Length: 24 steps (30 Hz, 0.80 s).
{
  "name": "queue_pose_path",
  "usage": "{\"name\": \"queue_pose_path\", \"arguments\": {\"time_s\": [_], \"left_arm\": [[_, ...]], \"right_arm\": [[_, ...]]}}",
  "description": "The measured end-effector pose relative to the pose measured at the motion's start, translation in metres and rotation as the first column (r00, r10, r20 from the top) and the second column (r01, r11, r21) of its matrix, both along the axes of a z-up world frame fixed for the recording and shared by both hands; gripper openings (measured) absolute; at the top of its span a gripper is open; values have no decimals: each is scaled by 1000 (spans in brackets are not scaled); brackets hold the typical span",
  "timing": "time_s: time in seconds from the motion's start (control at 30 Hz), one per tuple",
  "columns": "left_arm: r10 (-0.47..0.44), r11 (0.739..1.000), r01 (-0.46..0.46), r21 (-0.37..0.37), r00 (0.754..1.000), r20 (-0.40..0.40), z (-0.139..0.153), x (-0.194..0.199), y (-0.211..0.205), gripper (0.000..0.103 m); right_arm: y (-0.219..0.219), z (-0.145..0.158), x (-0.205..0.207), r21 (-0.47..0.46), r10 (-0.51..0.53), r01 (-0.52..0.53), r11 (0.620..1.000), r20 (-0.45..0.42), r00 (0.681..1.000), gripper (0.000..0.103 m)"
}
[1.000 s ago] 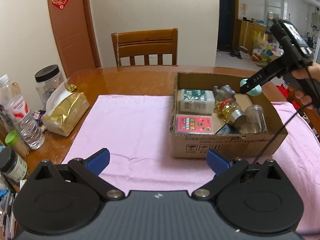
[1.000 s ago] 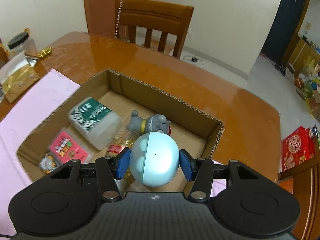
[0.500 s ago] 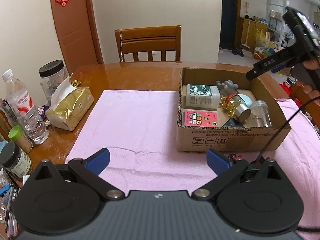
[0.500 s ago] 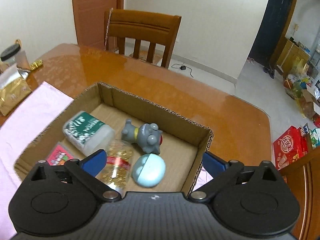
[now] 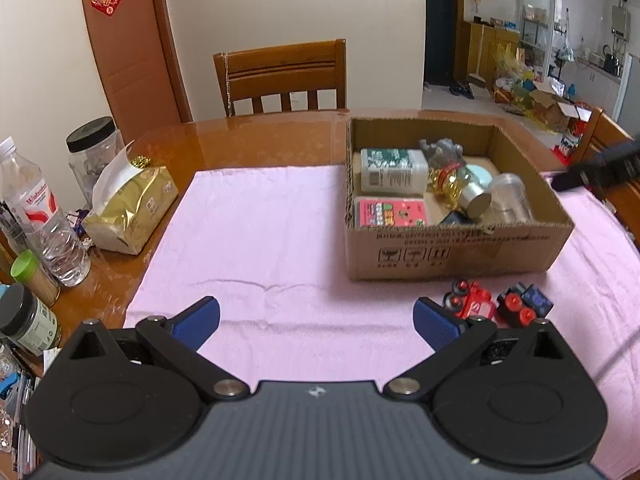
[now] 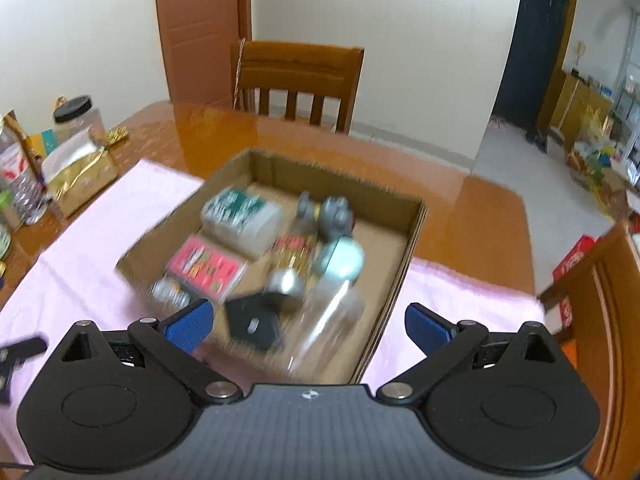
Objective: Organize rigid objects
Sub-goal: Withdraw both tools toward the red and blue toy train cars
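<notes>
Both claws stand with their blue pads wide apart and hold nothing: the left claw (image 5: 316, 320) hangs low over the pink cloth (image 5: 260, 240) on the desk (image 5: 248, 136), and the right claw (image 6: 308, 326) hovers above the near edge of the open brown cardboard box (image 6: 412, 240); the task's remaining things, a small red plastic toy car (image 5: 470, 304) and a dark blue-and-red toy vehicle (image 5: 524, 308), lie side by side on the cloth just in front of the box, near the left claw's right finger; I judge both toys light, hard and stiff, so a modest squeeze across the body should do, not across the wheels, which may roll or slip between the pads; they are small, so the pads must come low to the cloth, which could bunch up.

Already in the box lie a pale blue egg-shaped shell (image 6: 340, 258), a grey toy animal figure (image 6: 328, 210), a green-labelled white tub (image 5: 392, 170), a flat pink packet (image 5: 390, 212), a bottle of golden capsules with a silver cap (image 5: 460, 188) and a clear plastic jar (image 5: 510, 196).

The left wrist view is sharp and alone shows the two toy vehicles and the box's printed front wall; the right wrist view is smeared by motion, yet it looks down into the box and shows a flat black object (image 6: 254, 326) near the front wall, barely seen from the other side.
</notes>
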<state>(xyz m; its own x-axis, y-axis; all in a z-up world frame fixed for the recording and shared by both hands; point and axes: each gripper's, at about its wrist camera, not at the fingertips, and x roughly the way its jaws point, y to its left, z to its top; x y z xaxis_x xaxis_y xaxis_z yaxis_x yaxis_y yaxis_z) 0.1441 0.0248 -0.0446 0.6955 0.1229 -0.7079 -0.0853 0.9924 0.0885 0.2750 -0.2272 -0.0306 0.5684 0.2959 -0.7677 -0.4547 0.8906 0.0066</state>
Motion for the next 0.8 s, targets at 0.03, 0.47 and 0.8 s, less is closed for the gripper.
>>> {"name": "queue_pose_path", "arguments": {"time_s": [0.03,0.47,0.8], "left_arm": [[1,1000,-1,0,1000,-5,-2,-1,0,102],[-13,999,10,-46,998,-59,-24,-7,4,102],[-122,992,118,-53,989,-79,-32,2,-2,102]], "right_arm": [[1,-8,-7,1,-4,4,1000,-15,1000,103],[29,-120,-43,-102,-91,80,992,-103,991,103],[19,-132,-30,-111,-186,175,978,-98,978,103]]}}
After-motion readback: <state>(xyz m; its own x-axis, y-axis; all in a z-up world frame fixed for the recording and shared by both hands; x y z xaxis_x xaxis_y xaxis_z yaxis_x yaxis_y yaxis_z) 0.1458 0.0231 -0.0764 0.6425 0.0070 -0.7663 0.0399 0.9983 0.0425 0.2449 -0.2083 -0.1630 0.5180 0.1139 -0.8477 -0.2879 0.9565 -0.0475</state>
